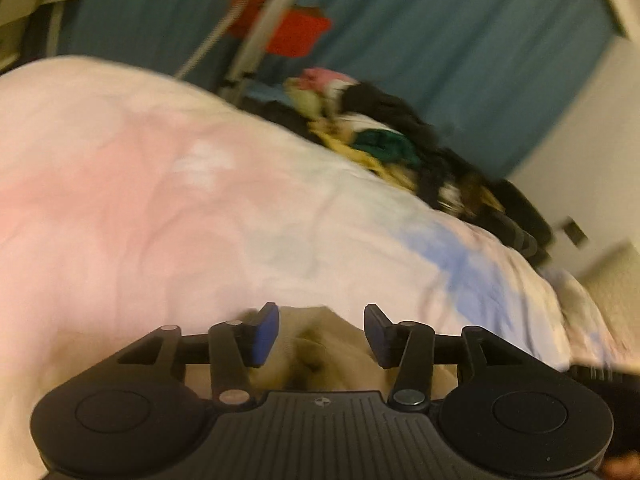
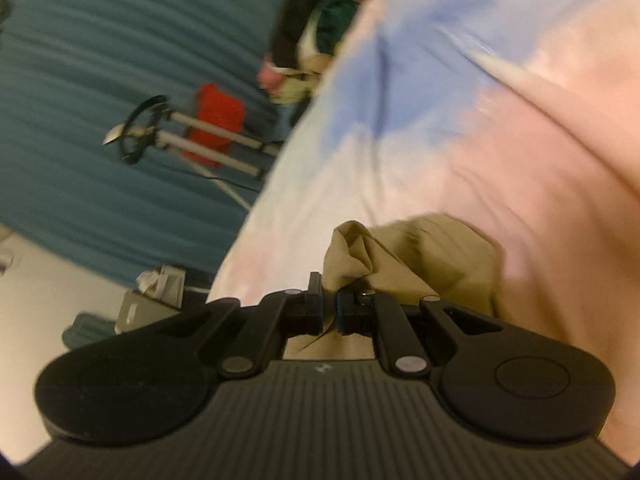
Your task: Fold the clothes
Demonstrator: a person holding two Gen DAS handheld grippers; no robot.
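A tan garment [image 1: 320,344] lies bunched on the pink, white and blue bedsheet [image 1: 168,200]. In the left wrist view my left gripper [image 1: 322,334] stands open just above it, the blue pads apart and the cloth below the gap, not pinched. In the right wrist view my right gripper [image 2: 330,306] is shut on a fold of the same tan garment [image 2: 404,252], which bulges up beyond the fingers and drapes to the right over the bedsheet [image 2: 440,140].
A heap of mixed clothes [image 1: 392,144] in black, green, yellow and pink sits at the bed's far edge. Beyond stand a teal curtain [image 1: 460,40], a metal stand with a red item [image 2: 216,128] and boxes on the floor [image 2: 152,296].
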